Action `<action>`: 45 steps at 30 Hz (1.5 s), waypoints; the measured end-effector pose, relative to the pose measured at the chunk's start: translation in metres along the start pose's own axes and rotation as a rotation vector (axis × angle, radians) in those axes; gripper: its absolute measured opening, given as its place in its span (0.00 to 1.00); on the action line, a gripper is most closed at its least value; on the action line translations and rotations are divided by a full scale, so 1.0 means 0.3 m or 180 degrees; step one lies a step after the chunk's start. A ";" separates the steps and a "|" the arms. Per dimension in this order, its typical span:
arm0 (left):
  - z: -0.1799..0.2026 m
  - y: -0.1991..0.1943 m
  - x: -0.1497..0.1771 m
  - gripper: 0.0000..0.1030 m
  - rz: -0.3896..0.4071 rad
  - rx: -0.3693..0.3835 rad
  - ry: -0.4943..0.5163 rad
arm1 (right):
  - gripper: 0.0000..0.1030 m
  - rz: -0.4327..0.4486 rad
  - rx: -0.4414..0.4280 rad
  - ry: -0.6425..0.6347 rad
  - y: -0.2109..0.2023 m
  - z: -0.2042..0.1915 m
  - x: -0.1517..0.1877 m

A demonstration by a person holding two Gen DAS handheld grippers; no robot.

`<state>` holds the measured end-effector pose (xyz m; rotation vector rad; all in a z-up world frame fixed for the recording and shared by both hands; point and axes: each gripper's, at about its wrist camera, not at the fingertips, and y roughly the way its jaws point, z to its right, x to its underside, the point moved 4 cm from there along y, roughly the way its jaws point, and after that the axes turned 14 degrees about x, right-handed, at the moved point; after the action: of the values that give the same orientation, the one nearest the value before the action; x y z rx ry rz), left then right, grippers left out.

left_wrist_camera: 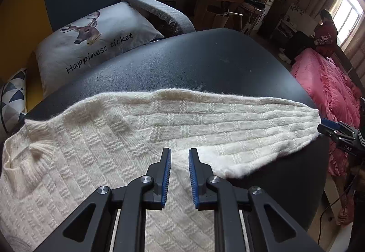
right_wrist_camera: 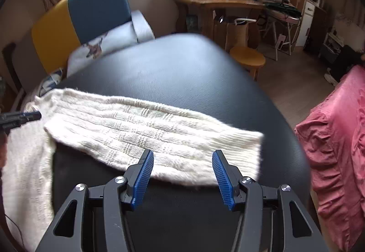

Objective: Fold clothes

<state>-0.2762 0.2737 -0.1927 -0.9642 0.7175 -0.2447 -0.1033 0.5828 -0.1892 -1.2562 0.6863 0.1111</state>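
- Blue ribbed pads of the left gripper (left_wrist_camera: 179, 152) sit nearest the lens, a narrow gap between them and nothing in it; they hover above the cream knitted sweater (left_wrist_camera: 95, 151) without touching it.
- Beyond those fingertips the sweater's sleeve (left_wrist_camera: 228, 128) stretches flat across the black padded table (left_wrist_camera: 194, 62), running off to their right, where the cuff ends just beside the right gripper as the left view shows it.
- To their left and beneath them lies the sweater's body, spilling over the near table edge.
- On the other side, the right gripper (right_wrist_camera: 182, 155) has its fingers well apart and empty; the cuff end of the sleeve lies just past and between the tips, with bare table under the jaws.
- Handling, as I judge it: a thick, fuzzy, soft knit, light and limp, so it will sag and drape when lifted, and stretch if pulled hard. It should not slip much against ribbed pads.
- Best hold, in my view: pinch the cuff edge with the right fingers, and the shoulder seam or sleeve root with the left, taking both layers.
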 end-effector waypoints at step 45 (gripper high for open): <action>0.092 0.019 0.283 0.14 0.0105 0.1119 -0.0155 | 0.53 -0.0897 -0.2198 0.1245 0.214 -0.671 -0.082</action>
<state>-0.1954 0.2535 -0.2251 -0.6212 0.6199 -0.3059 -0.2345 0.4300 -0.2579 -2.0607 0.8295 -0.1501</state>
